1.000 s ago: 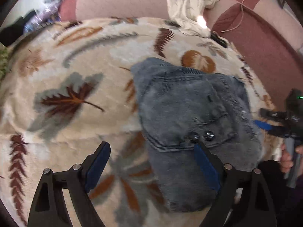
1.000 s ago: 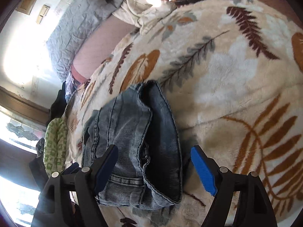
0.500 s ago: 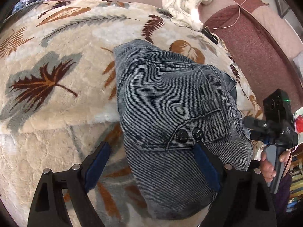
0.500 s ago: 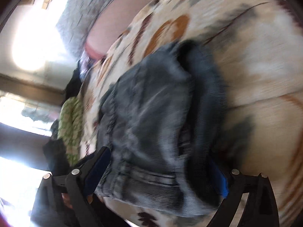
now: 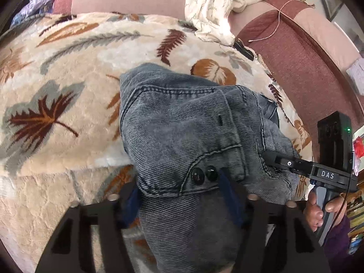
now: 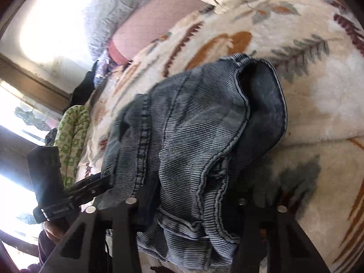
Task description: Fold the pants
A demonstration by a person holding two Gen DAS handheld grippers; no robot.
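Observation:
The folded grey-blue corduroy pants [image 5: 182, 132] lie on a cream blanket with a leaf print [image 5: 68, 86]. Two black buttons [image 5: 203, 174] show on a pocket flap near my left gripper. My left gripper [image 5: 179, 201] is shut on the near edge of the pants, its blue pads [image 5: 229, 201] pressed into the cloth. My right gripper [image 6: 195, 207] is shut on the other side of the pants [image 6: 188, 136]; its fingers are mostly buried in the folds. The right gripper also shows in the left wrist view [image 5: 270, 158], its tip at the pants' right edge.
A crumpled cream cloth [image 5: 216, 9] and a thin cable [image 5: 279, 16] lie on the maroon bedding [image 5: 295, 63] at the far side. A grey quilt [image 6: 127, 11] and a green patterned cloth [image 6: 70, 141] lie toward the window side.
Both grippers have closed from open onto the pants. The right gripper has moved in over the pants' edge, and the left has pushed forward under the buttoned flap.

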